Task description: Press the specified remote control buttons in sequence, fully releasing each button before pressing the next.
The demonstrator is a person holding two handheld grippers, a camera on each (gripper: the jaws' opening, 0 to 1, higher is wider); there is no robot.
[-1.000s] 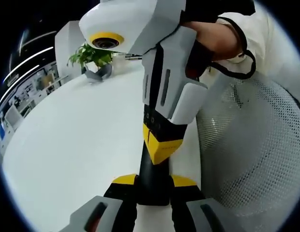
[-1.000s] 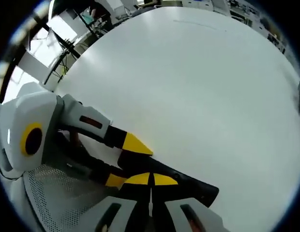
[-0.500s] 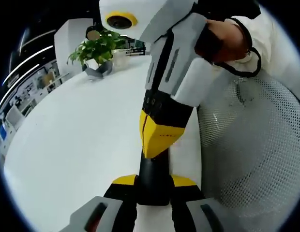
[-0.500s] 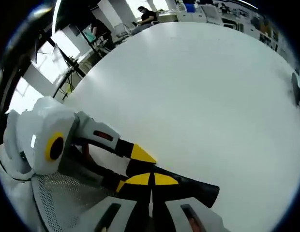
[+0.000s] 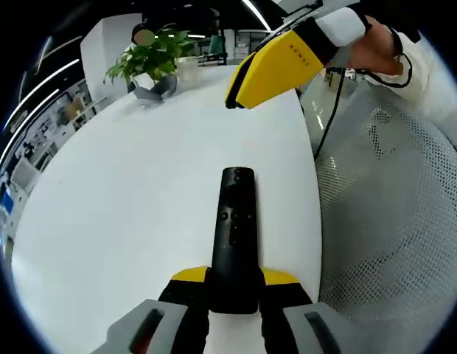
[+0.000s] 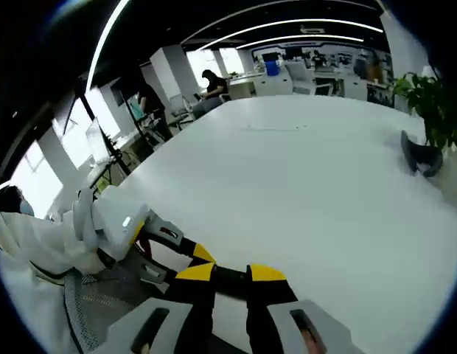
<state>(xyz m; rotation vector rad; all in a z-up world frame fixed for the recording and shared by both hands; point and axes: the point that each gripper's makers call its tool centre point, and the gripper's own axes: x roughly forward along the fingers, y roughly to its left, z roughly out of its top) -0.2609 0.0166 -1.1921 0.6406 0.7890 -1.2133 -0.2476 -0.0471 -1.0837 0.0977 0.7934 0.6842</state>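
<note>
The left hand-held gripper (image 5: 232, 284) is clamped on the near end of a black remote control (image 5: 234, 236), which points toward 12 o'clock over the white table (image 5: 125, 199). The right hand-held gripper (image 5: 276, 68) hangs above at 1 o'clock, its yellow jaws slightly apart. A potted plant (image 5: 151, 66) stands far off at 11 o'clock.

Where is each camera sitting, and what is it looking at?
Left gripper view: rides the left gripper, looking along the black remote in its jaws, over the white table to a plant; the right gripper and the person's hand show.
Right gripper view: rides the right gripper, looking across the table; a sleeve shows.
Shared: table, plant, remote.
</note>
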